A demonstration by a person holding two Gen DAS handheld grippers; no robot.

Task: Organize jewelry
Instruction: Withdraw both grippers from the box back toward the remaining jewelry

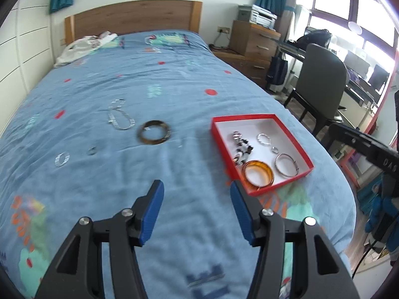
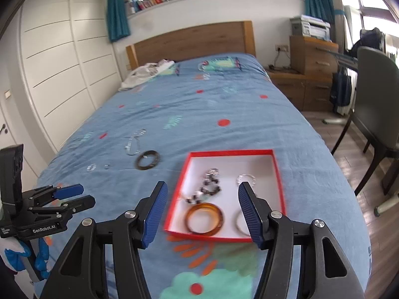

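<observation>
a: both claws hang above the bed point(image 1: 174, 79), spread wide with nothing between the pads. the left gripper point(image 1: 197, 196) points at bare cover, the right gripper point(image 2: 202, 196) at the near end of the red box point(image 2: 280, 174).

b: what could go wrong, do you think?

a: the cover is soft. a claw pressing down beside the box could tip it and spill what's in it. and the loose pieces out on the left are thin, so pads might pinch cloth along with them.

b: which ones are still out?

a: the dark bangle point(image 1: 154, 132) just left of the box, a silver chain bracelet point(image 1: 119, 117) beyond it, then a clear ring point(image 1: 61, 159) and a tiny ring point(image 1: 91, 150) further left.

b: and inside the box?

a: an amber bangle point(image 1: 258, 175) in the near corner, a silver hoop point(image 1: 286, 165) right of it, a dark beaded strand point(image 1: 240, 149), a small silver ring bracelet point(image 1: 263, 139), one tiny ring point(image 1: 274, 149).
</observation>
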